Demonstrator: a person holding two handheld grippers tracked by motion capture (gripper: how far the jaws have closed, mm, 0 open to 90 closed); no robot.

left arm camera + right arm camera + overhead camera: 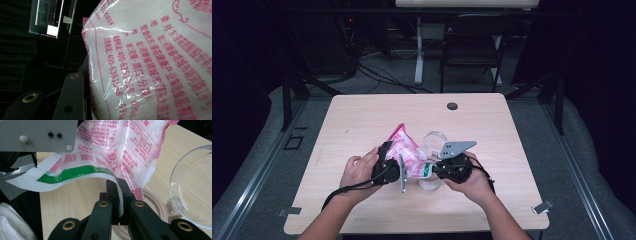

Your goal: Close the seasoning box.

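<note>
Bag [404, 150] held above table [362, 120], beside glass cup [434, 141]. Both grippers, left [398, 172] and right [432, 171], clamp its edges. Likely tearing: pull apart steadily, avoid spilling.

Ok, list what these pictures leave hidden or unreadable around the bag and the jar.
- Jar body: in the high view the bag and the right gripper cover most of it.
- Jar contents: in the right gripper view the gripper's own jaws hide the opening inside the wooden rim.
- Left gripper grip: in the left gripper view the bag blocks one jaw, so closure is unclear.
- Clear lid: cut off by the right edge.
</note>
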